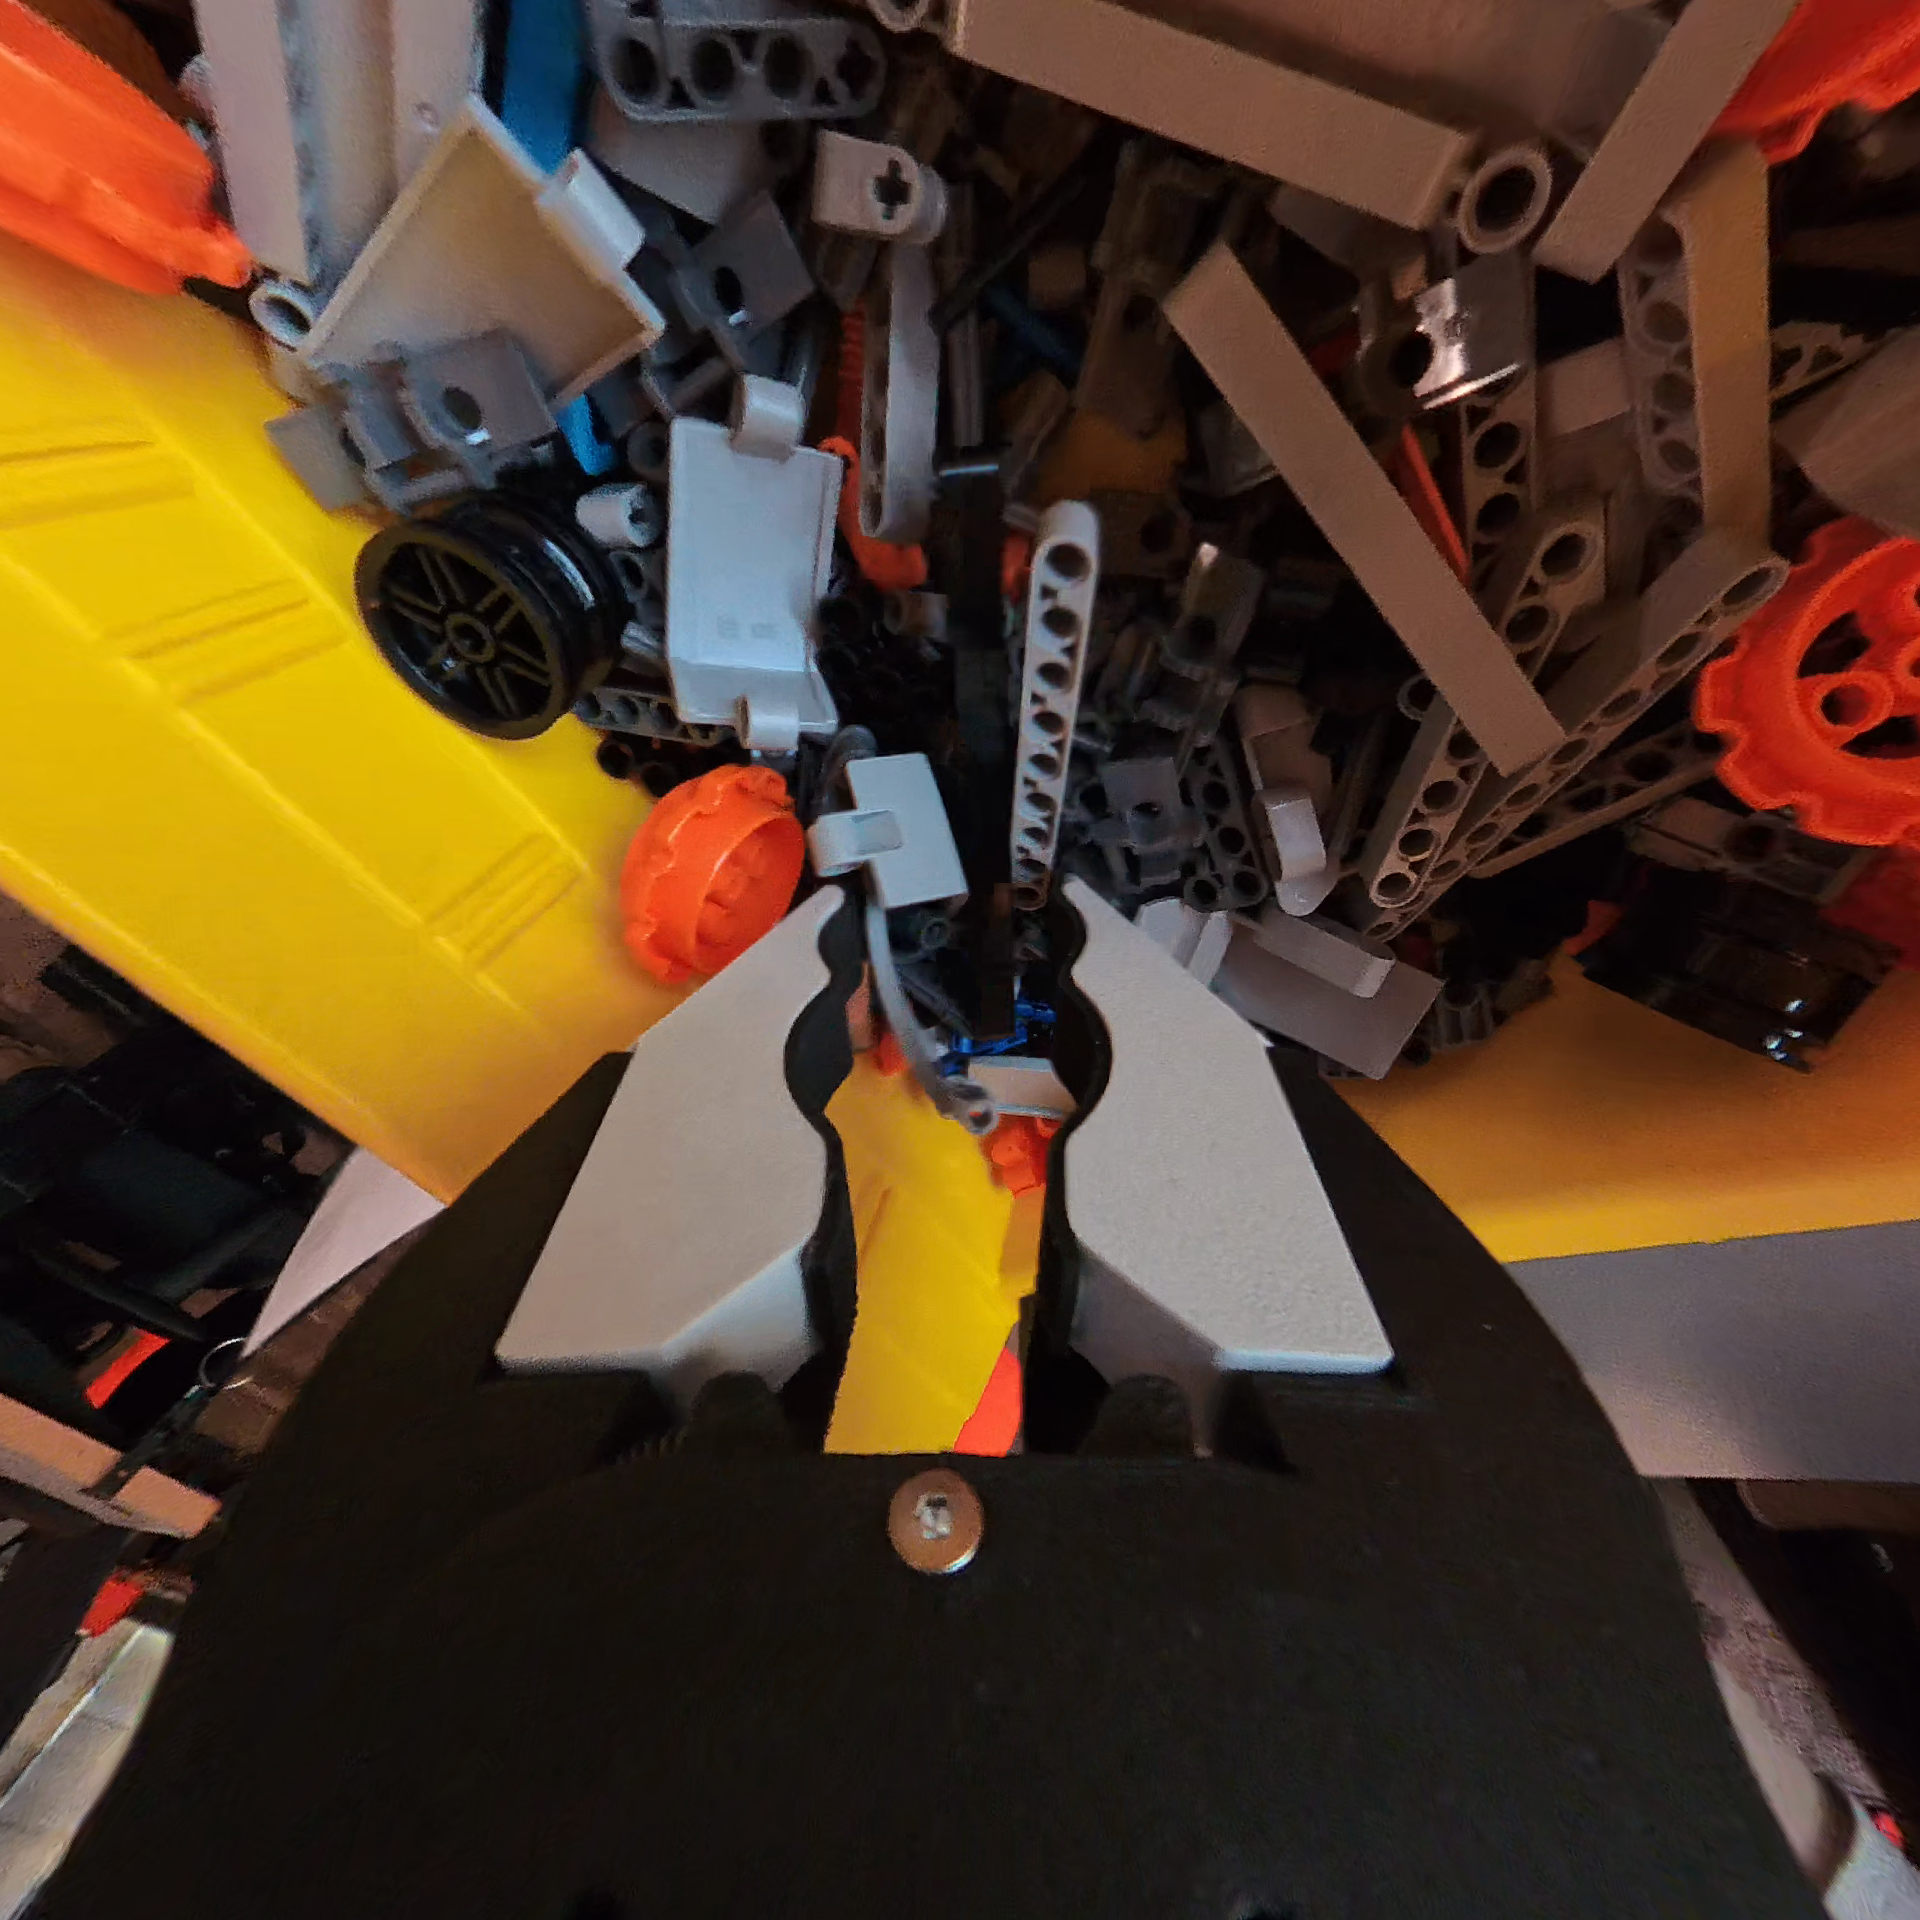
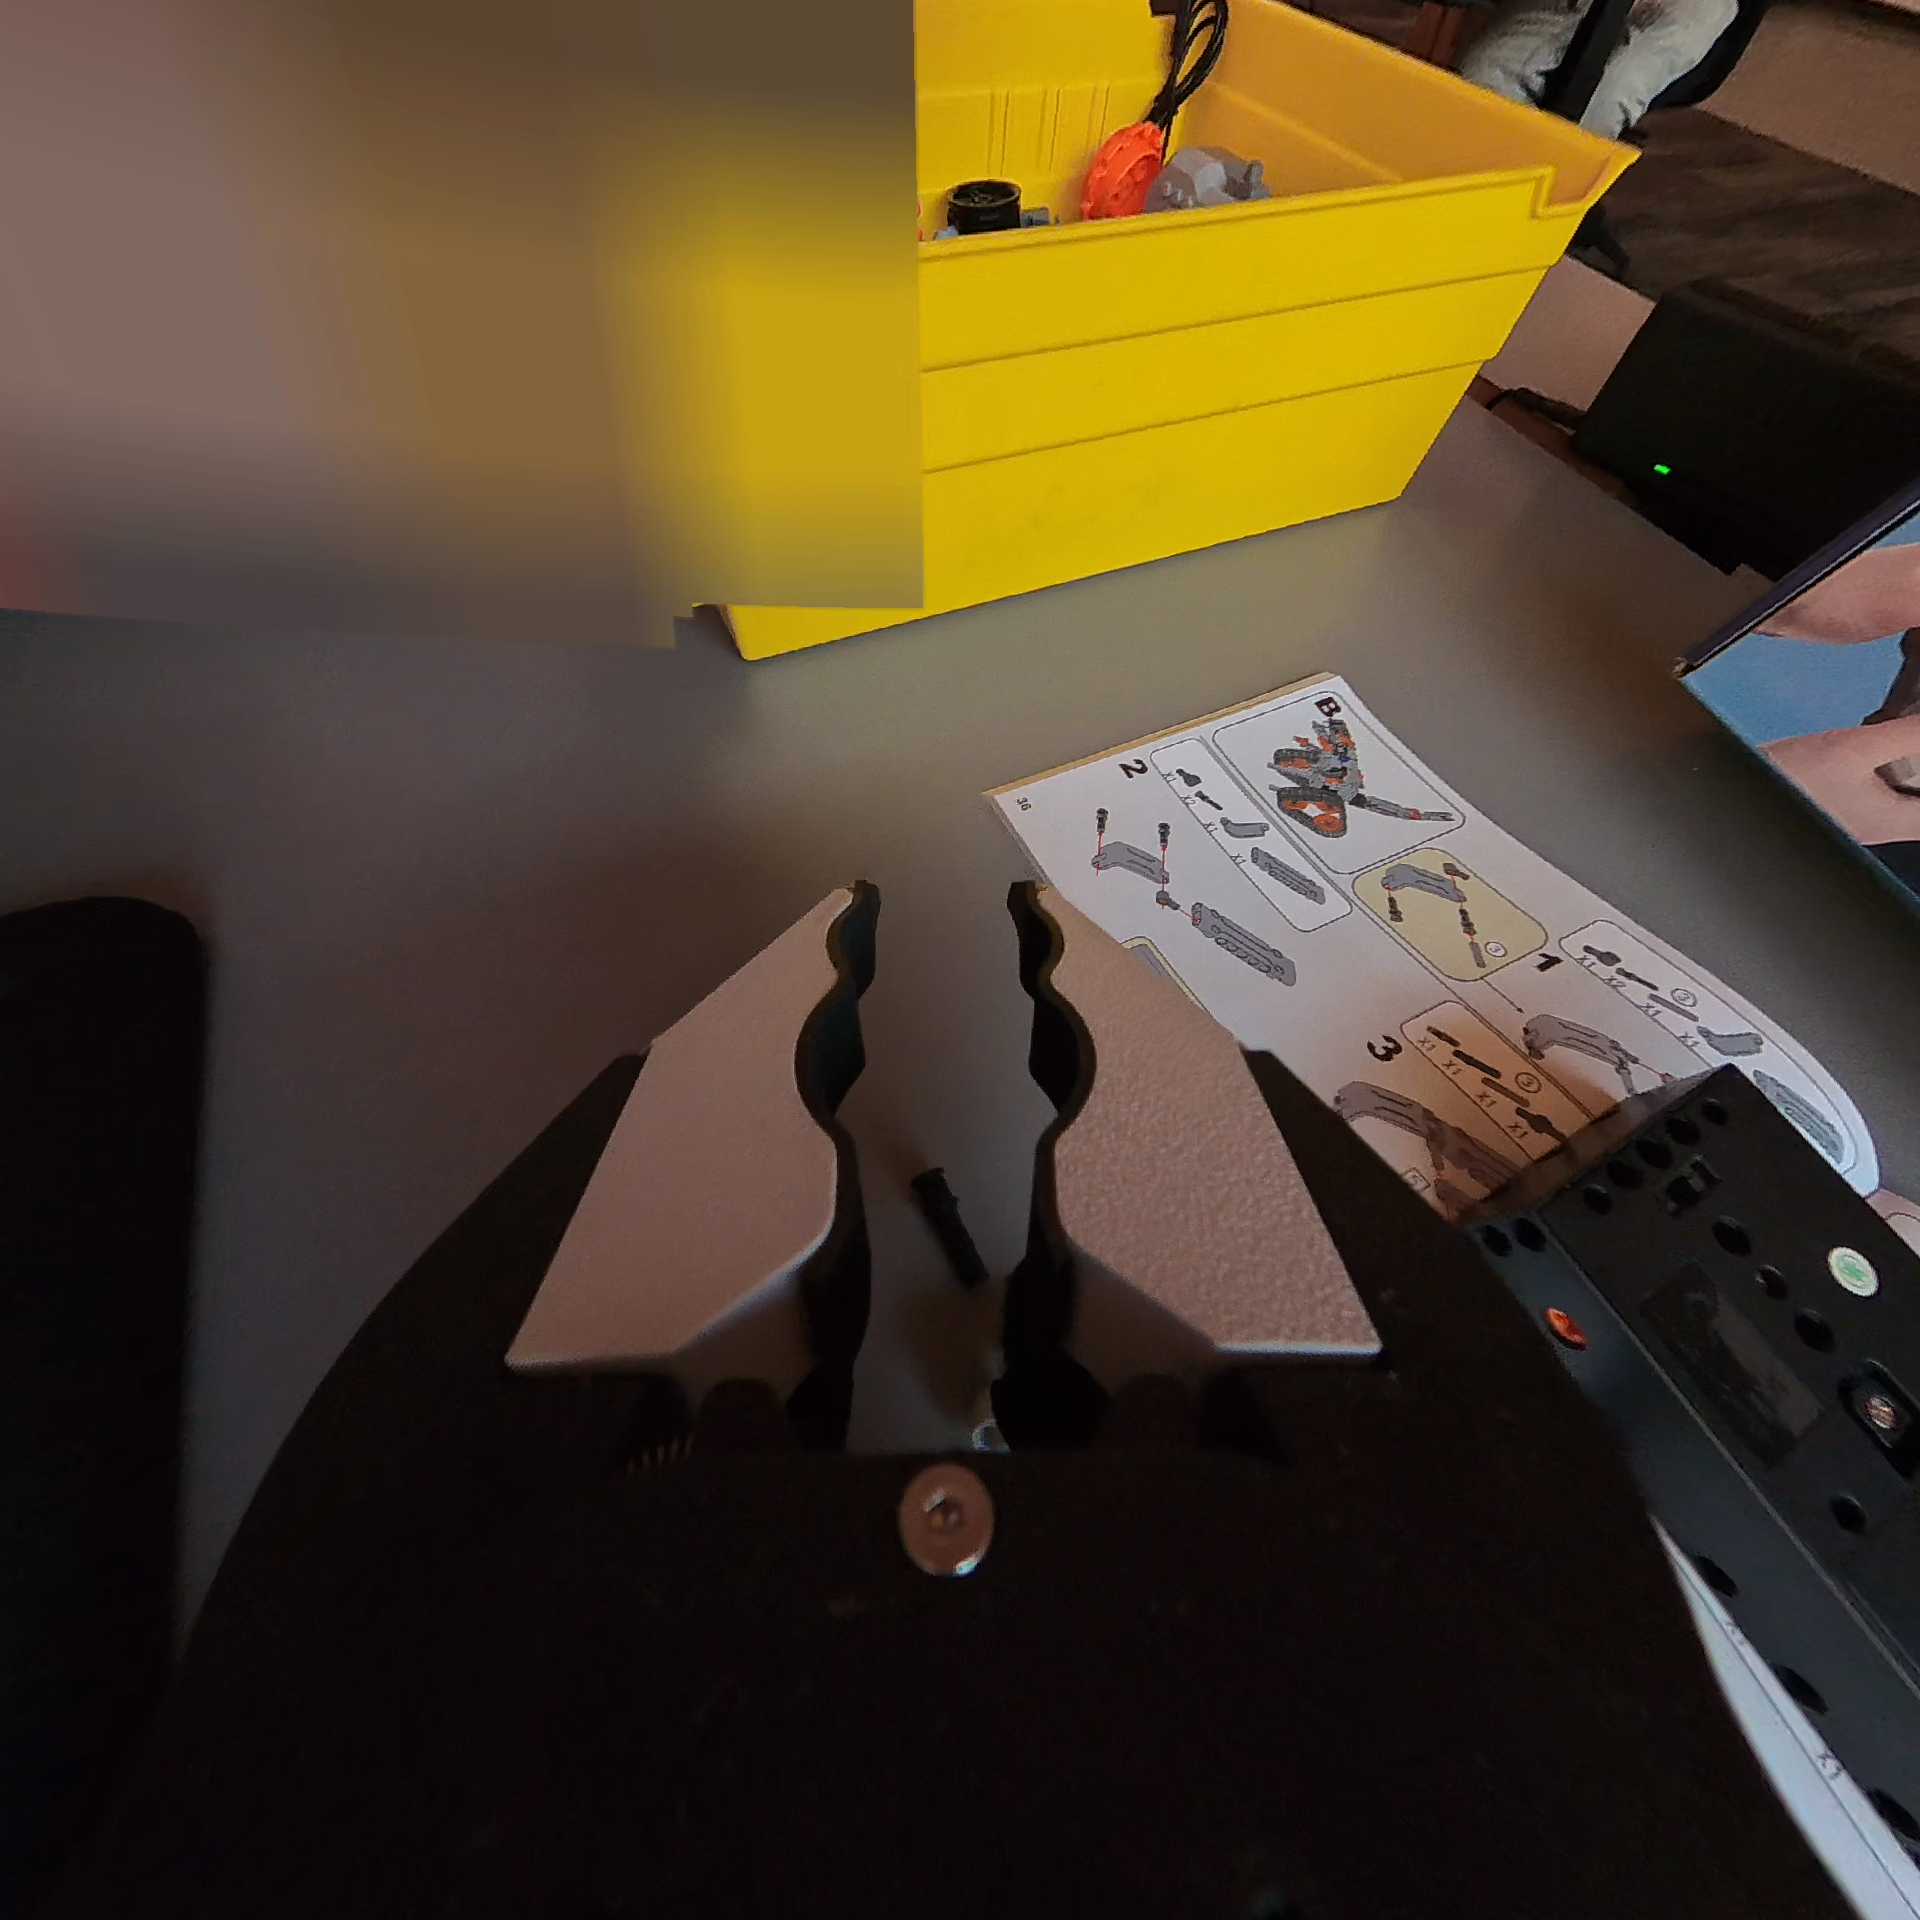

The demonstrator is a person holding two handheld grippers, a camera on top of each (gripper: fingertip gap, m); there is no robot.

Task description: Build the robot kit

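My left gripper (image 1: pixel 956 902) is open inside a yellow bin (image 1: pixel 260 748), its tips down in a pile of grey, black and orange construction-toy parts. A long black axle (image 1: pixel 982 727) runs straight into the gap between the jaws, beside a thin grey flexible piece (image 1: pixel 899 997); neither is clamped. A small orange wheel (image 1: pixel 712 873) lies by the left finger and a grey holed beam (image 1: pixel 1049 707) just ahead. My right gripper (image 2: pixel 945 894) is open low over a grey table (image 2: pixel 468 831). A small black pin (image 2: pixel 948 1226) lies on the table between its fingers, untouched.
A black spoked wheel (image 1: pixel 483 623) and a large orange gear (image 1: pixel 1849 696) lie in the pile. On the table are the yellow bin (image 2: pixel 1195 395), an instruction sheet (image 2: pixel 1351 914), a black holed block (image 2: pixel 1714 1299), a dark object (image 2: pixel 94 1143) at left, and a screen (image 2: pixel 1829 707) at right. The tips of one gripper are about 30 cm away from the tips of the other.
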